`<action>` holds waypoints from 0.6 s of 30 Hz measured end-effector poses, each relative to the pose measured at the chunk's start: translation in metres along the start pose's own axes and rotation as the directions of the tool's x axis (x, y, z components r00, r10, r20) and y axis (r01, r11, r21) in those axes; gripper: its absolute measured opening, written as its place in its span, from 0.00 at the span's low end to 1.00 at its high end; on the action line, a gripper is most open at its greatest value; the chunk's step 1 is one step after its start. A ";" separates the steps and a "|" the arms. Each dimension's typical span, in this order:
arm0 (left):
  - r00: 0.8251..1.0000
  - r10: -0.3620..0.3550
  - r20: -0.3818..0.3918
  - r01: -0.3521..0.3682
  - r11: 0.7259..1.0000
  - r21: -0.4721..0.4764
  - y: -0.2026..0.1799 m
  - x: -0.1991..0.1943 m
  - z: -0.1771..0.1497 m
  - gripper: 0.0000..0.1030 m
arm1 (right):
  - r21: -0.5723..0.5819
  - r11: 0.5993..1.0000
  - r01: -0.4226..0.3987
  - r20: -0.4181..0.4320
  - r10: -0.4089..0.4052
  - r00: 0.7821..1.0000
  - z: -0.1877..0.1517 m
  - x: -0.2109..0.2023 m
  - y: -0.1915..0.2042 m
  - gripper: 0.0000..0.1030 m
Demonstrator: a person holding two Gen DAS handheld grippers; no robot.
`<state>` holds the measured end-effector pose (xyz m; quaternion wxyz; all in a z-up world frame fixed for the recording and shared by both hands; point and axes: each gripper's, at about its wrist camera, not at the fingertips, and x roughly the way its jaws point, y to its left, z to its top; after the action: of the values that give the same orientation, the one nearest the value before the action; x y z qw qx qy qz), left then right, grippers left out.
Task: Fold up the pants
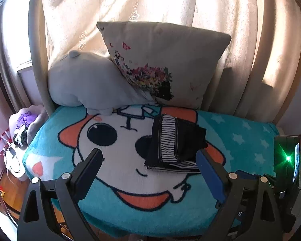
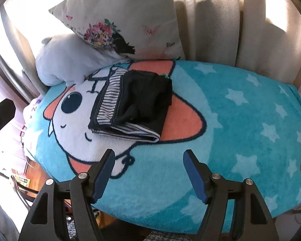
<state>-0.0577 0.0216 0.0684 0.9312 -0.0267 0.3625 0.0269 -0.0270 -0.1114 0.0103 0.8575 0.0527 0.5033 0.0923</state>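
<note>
The pants point(image 1: 175, 143) are dark navy with black-and-white striped lining, folded into a compact stack on the turquoise cartoon blanket point(image 1: 118, 217). They also show in the right wrist view point(image 2: 134, 104), lying on the blanket point(image 2: 240, 120). My left gripper point(image 1: 149, 156) is open and empty, above the blanket just in front of the stack, its right finger close to the stack's near corner. My right gripper point(image 2: 149, 155) is open and empty, a short way in front of the stack's near edge. Neither touches the pants.
A floral pillow point(image 1: 164, 60) and a grey plush toy point(image 1: 84, 82) lean at the back against the curtain point(image 1: 250, 40). A device with a green light point(image 1: 287, 156) sits at the right. Clutter point(image 1: 22, 132) and wooden floor lie to the left below the blanket's edge.
</note>
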 end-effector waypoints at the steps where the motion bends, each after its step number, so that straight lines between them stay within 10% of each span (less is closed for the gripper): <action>1: 1.000 0.000 -0.007 0.000 1.000 -0.001 0.000 0.002 0.000 0.91 | -0.002 1.000 0.000 -0.004 0.000 1.000 -0.001 0.002 0.000 0.73; 18: 0.996 -0.010 -0.092 0.008 1.000 -0.023 0.001 0.035 0.002 0.91 | 0.001 1.000 0.018 -0.056 -0.018 0.998 0.006 0.027 -0.005 0.74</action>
<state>-0.0306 0.0237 0.0467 0.9133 -0.0399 0.4045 0.0254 -0.0082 -0.1102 -0.0109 0.8438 0.0461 0.5278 0.0859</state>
